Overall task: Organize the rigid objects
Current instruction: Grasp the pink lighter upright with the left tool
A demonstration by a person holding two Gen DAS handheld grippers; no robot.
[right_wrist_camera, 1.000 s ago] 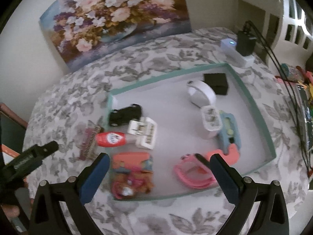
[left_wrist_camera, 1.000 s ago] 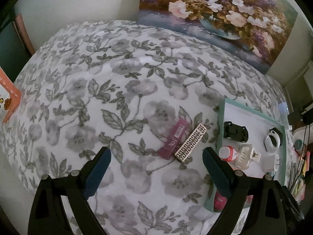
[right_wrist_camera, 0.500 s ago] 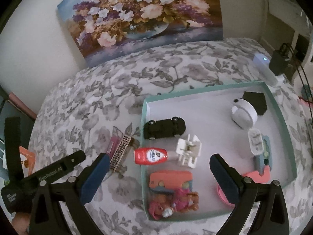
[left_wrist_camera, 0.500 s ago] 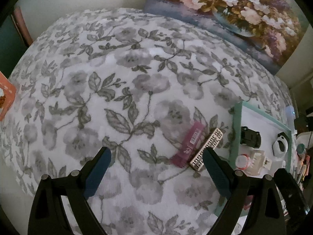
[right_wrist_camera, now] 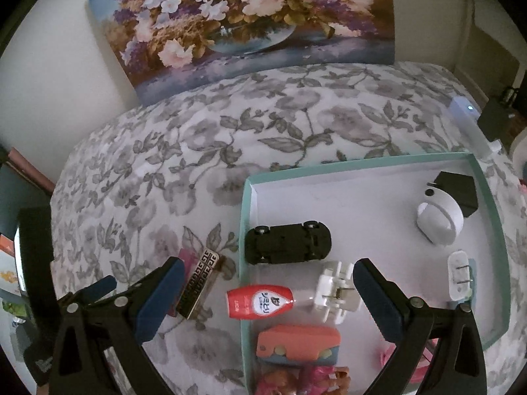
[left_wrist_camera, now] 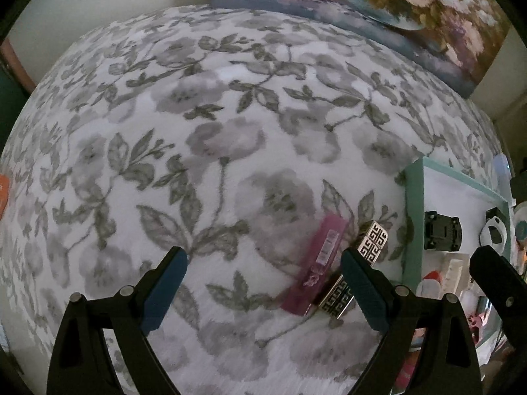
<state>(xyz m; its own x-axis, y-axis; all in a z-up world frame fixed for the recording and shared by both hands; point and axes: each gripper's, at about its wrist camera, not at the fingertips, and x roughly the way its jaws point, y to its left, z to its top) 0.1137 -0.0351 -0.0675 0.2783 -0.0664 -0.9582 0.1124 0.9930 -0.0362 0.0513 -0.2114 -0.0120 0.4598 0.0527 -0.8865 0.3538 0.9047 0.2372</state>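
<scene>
A pink bar-shaped packet (left_wrist_camera: 318, 268) and a silver-and-black patterned bar (left_wrist_camera: 372, 238) lie side by side on the floral bedspread, just left of a teal-rimmed tray (left_wrist_camera: 413, 217). My left gripper (left_wrist_camera: 260, 291) is open and empty, its right finger over the patterned bar. In the right wrist view the patterned bar (right_wrist_camera: 201, 283) lies left of the tray (right_wrist_camera: 245, 230). My right gripper (right_wrist_camera: 268, 299) is open and empty above a red-and-white bottle (right_wrist_camera: 260, 301) and a white clip (right_wrist_camera: 336, 291) at the tray's near left.
The tray also holds a black toy car (right_wrist_camera: 286, 243), a white ring-shaped device (right_wrist_camera: 439, 220), a black block (right_wrist_camera: 459, 191), a white plug (right_wrist_camera: 459, 276), an orange case (right_wrist_camera: 298, 342) and pink toys. A flower painting (right_wrist_camera: 250, 19) leans on the wall. A white charger (right_wrist_camera: 467, 118) sits far right.
My left gripper has come closer to the pink packet and patterned bar. My right gripper has shifted left and back, so the tray's left part and the bar now show between its fingers.
</scene>
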